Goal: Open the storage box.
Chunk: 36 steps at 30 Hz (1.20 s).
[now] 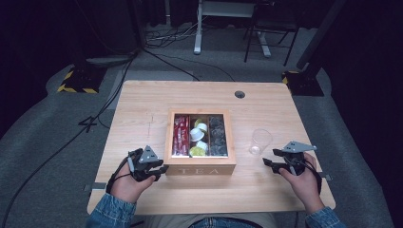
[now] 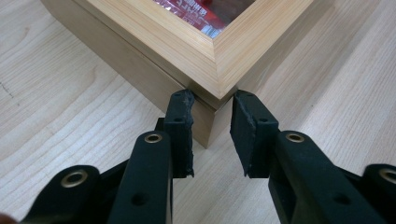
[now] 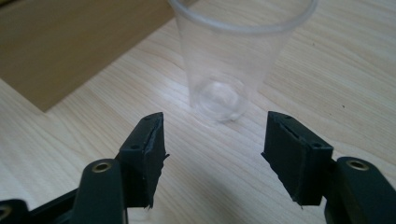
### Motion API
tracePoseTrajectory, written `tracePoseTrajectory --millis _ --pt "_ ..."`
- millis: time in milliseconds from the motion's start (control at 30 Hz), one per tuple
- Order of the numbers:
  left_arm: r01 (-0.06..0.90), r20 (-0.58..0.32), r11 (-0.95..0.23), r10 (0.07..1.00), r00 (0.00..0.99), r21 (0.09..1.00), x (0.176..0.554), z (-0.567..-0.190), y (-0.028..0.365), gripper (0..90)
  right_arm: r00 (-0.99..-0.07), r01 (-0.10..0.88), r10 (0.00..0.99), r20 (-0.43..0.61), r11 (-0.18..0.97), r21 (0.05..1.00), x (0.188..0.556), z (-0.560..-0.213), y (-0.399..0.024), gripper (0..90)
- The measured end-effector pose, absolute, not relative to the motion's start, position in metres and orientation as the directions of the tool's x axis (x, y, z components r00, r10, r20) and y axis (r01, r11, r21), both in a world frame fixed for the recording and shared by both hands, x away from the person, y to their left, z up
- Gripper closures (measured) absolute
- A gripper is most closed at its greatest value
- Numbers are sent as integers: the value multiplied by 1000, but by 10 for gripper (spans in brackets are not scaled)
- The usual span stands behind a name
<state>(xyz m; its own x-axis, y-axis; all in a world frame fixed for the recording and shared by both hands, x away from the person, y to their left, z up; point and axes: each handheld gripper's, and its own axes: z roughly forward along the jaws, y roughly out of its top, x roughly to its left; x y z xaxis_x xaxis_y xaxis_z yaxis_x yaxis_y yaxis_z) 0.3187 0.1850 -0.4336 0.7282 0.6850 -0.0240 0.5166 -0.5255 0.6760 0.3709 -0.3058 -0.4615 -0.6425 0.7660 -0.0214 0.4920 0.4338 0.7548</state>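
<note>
At the near left of the pale wooden desk (image 1: 142,99), the left gripper (image 2: 212,133) has its black jaws pinching the near left corner of the light wooden tea box with a glass-paned lid (image 1: 200,142), pads pressed on either side of that corner just under the lid's edge. The lid looks closed, so I'd judge the box only braced, nothing opened or taken out. Toward the near right edge, the right gripper (image 3: 215,156) holds its jaws spread, nothing between them, aimed at the clear plastic cup (image 3: 236,60) standing upright just beyond, apart from the box. Grasping the cup remains.
</note>
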Motion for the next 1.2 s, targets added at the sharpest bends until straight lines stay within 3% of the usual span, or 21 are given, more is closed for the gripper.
tracePoseTrajectory --millis 567,900,1200 --pt "511 -29 -519 682 731 686 320 -422 186 702 -737 419 676 34 416 807 346 -418 -274 375" --pt "494 -21 -516 677 736 700 324 -416 185 699 -817 352 577 12 481 803 344 -414 -230 370" --pt "490 -25 -511 674 739 706 327 -416 184 696 -835 310 548 -39 529 790 349 -420 -206 387"
